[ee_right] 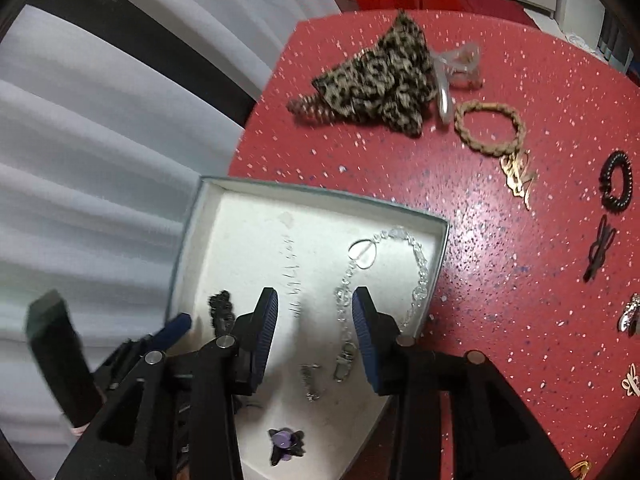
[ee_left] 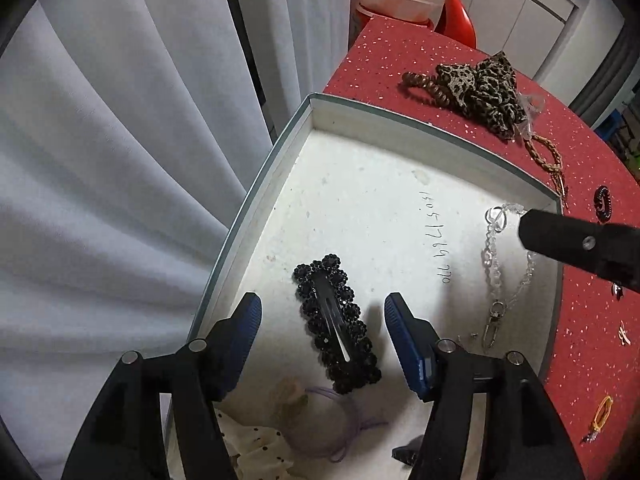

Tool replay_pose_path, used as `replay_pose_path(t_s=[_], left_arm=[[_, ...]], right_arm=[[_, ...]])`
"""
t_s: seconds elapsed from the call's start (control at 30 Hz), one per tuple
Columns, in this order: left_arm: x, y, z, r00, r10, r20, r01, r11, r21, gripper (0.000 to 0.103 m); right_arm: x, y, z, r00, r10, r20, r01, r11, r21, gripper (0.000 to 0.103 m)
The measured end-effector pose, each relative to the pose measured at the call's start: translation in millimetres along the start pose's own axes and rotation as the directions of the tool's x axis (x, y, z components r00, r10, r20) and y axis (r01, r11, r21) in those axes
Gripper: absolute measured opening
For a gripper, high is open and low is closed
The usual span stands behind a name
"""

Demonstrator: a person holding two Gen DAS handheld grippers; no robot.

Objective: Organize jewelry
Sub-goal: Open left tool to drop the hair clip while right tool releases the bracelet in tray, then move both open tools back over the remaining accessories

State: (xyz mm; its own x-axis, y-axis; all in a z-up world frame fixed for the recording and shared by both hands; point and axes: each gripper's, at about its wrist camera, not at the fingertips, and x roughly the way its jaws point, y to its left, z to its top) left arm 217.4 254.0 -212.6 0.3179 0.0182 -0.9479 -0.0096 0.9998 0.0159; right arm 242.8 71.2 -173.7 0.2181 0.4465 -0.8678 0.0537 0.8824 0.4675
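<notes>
Pale grey-white curtain folds [ee_left: 120,140] fill the left of both views, with a dark vertical strip [ee_right: 132,40] between them in the right wrist view. Right of the curtain stands a red table with pale speckles [ee_left: 400,44]. At its near left edge sits a shallow white cardboard box with a grey-green rim [ee_left: 256,184], handwritten digits on its floor.

The left gripper [ee_left: 323,312] hangs over the box with its blue-padded fingers spread wide, holding nothing. Between and just beyond them on the box floor lies a black beaded snap hair clip [ee_left: 336,324]. Nearer, a thin purple hair elastic [ee_left: 340,428] and a cream spotted fabric piece [ee_left: 256,448] lie in the box.

Further right in the box lies a clear crystal bead chain with a metal clasp [ee_right: 384,264]. The right gripper [ee_right: 315,312] hovers over it, fingers apart and empty; a small purple-and-black clip [ee_right: 286,446] lies near.

At the far side of the table sit a leopard-print fabric scrunchie [ee_right: 384,80], a brown spiral hair tie [ee_left: 424,84] touching it, a clear plastic claw clip [ee_right: 460,64] and a tan braided cord ring [ee_right: 490,128]. Along the right edge lie a black spiral hair tie [ee_right: 616,180] and several small clips. Beyond the table stand a red chair [ee_left: 456,12] and white cabinet doors [ee_left: 520,8].
</notes>
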Motion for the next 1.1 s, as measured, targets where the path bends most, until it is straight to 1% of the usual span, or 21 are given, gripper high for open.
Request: replay_pose_path(t_s=[0.03, 0.1, 0.17, 0.4, 0.43, 0.57, 0.73, 0.8, 0.83, 0.87, 0.9, 0.93, 1.07, 1.1], left_arm=[[-2, 0, 0, 1.0, 0.0, 0.0, 0.0, 1.0, 0.0, 0.08], [-6, 0, -1, 1.0, 0.005, 0.017, -0.004, 1.0, -0.01, 0.1], [-13, -3, -1, 0.999, 0.014, 0.038, -0.013, 1.0, -0.007, 0.1], [-24, -9, -1, 0.999, 0.018, 0.029, -0.017, 1.0, -0.003, 0.101], [-26, -10, -2, 0.999, 0.019, 0.027, -0.019, 1.0, -0.002, 0.102], [-34, -11, -7, 0.999, 0.024, 0.022, -0.024, 1.0, 0.001, 0.102], [-45, -11, -10, 0.999, 0.027, 0.023, -0.026, 1.0, -0.006, 0.102], [-51, -10, -13, 0.999, 0.03, 0.027, -0.03, 0.999, -0.015, 0.102], [-55, -9, -15, 0.999, 0.03, 0.027, -0.029, 0.999, -0.017, 0.102], [-58, -8, -17, 0.999, 0.03, 0.027, -0.029, 0.999, -0.017, 0.102], [-62, -9, -19, 0.999, 0.031, 0.028, -0.03, 0.999, -0.013, 0.102], [-65, -9, -21, 0.999, 0.036, 0.03, -0.036, 0.999, -0.008, 0.102], [-73, -16, -28, 0.998, 0.048, 0.026, -0.049, 0.998, 0.034, 0.102], [-75, -18, -30, 0.998, 0.053, 0.027, -0.054, 0.998, 0.045, 0.102]], right_arm=[[-5, 0, -1, 1.0, 0.001, 0.005, -0.001, 1.0, 0.002, 0.042], [-13, -1, -3, 1.0, -0.001, 0.014, 0.001, 1.0, 0.002, 0.044], [-22, -3, -6, 1.0, -0.002, 0.019, 0.002, 1.0, 0.007, 0.045], [-44, -18, -17, 0.999, -0.024, 0.037, 0.023, 0.999, 0.037, 0.048], [-46, -19, -18, 0.999, -0.027, 0.039, 0.025, 0.999, 0.039, 0.048], [-57, -25, -28, 0.998, -0.044, 0.045, 0.043, 0.998, 0.041, 0.051], [-68, -25, -41, 0.997, -0.055, 0.05, 0.053, 0.998, 0.029, 0.059], [-71, -24, -46, 0.997, -0.056, 0.047, 0.055, 0.998, 0.018, 0.065], [-72, -21, -48, 0.997, -0.056, 0.044, 0.056, 0.998, 0.009, 0.066], [-73, -19, -51, 0.997, -0.059, 0.043, 0.059, 0.998, -0.003, 0.07], [-75, -18, -53, 0.997, -0.063, 0.042, 0.064, 0.998, -0.013, 0.077], [-77, -17, -56, 0.997, -0.069, 0.043, 0.07, 0.997, -0.024, 0.081], [-82, -14, -66, 0.996, -0.084, 0.032, 0.086, 0.996, -0.04, 0.082], [-83, -15, -70, 0.996, -0.085, 0.03, 0.086, 0.996, -0.038, 0.09]])
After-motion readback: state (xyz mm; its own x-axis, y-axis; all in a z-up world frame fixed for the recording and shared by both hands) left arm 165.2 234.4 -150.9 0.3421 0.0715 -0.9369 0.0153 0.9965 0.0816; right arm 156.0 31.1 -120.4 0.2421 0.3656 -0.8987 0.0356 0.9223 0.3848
